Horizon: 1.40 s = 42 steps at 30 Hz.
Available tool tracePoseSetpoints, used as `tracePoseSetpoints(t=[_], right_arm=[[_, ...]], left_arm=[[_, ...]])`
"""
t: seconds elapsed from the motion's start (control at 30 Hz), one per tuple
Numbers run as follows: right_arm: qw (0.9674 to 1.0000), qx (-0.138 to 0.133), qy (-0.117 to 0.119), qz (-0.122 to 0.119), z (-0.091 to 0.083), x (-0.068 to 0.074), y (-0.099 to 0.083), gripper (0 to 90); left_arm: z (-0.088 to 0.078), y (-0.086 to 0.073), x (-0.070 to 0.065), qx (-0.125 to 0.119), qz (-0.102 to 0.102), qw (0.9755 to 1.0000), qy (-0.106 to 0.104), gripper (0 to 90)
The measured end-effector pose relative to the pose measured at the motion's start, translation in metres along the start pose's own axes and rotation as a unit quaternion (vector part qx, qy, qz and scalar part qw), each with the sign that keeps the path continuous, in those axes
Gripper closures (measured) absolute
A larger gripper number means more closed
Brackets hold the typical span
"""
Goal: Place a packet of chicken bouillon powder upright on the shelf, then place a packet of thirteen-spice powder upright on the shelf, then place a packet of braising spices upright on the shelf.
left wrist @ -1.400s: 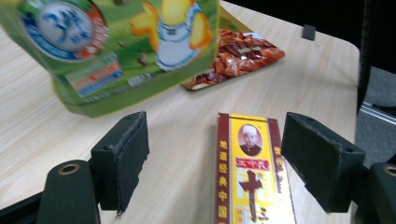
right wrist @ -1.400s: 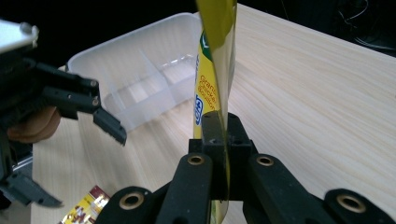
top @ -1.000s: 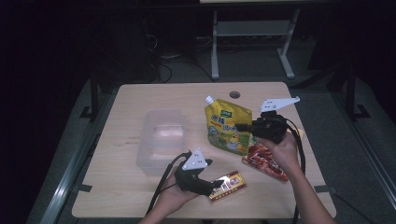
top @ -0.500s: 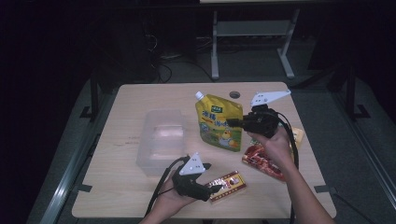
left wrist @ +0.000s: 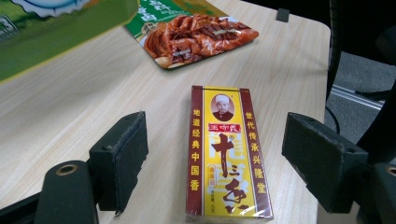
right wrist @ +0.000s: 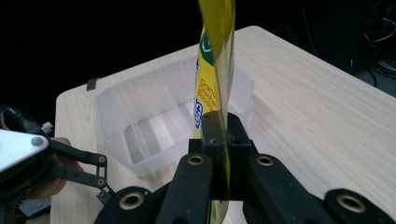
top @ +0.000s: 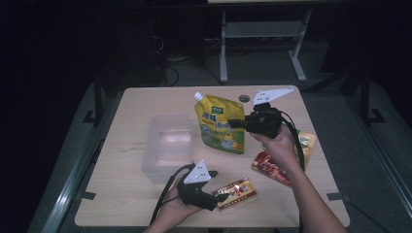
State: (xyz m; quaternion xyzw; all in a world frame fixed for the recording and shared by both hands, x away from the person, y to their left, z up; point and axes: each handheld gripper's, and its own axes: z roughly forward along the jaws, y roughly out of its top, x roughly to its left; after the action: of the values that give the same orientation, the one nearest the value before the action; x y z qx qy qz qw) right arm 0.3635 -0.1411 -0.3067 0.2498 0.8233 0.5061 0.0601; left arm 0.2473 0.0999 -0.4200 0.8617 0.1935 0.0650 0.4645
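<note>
My right gripper (top: 234, 123) (right wrist: 223, 140) is shut on the edge of a yellow spouted pouch (top: 219, 125) (right wrist: 215, 70), holding it up above the table just right of the clear plastic bin (top: 167, 143) (right wrist: 154, 121). Near the front edge, my left gripper (top: 224, 197) (left wrist: 215, 158) stands open, its jaws on either side of a yellow-and-maroon box (top: 237, 192) (left wrist: 226, 158) that lies flat on the table. The pads are apart from the box.
A red snack packet (top: 269, 165) (left wrist: 196, 35) lies on the table under the right forearm, with another yellowish packet (top: 307, 143) beside it. The wooden table (top: 145, 102) has a dark round hole (top: 244, 98) near its back edge.
The right gripper has carried the pouch up and to the left, toward the bin. The left gripper has stayed at the box.
</note>
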Motion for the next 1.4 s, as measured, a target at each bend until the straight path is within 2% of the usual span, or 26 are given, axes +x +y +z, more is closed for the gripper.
tracePoseSetpoints(t=[0.5, 0.97, 1.4], right_arm=[[0.9998, 0.002, 0.01, -0.015, 0.01, 0.003, 0.017, 89.8], [0.9996, 0.009, 0.014, -0.024, 0.017, 0.007, 0.024, 89.8], [0.999, 0.016, 0.028, -0.029, 0.038, 0.016, 0.038, 89.8]], left_arm=[[0.001, -0.002, -0.001, 0.0, 0.003, 1.0, 0.002, 21.5], [0.002, -0.001, -0.003, 0.001, 0.004, 1.0, -0.002, 21.4], [0.001, -0.002, -0.004, 0.003, 0.002, 1.0, -0.006, 21.1]])
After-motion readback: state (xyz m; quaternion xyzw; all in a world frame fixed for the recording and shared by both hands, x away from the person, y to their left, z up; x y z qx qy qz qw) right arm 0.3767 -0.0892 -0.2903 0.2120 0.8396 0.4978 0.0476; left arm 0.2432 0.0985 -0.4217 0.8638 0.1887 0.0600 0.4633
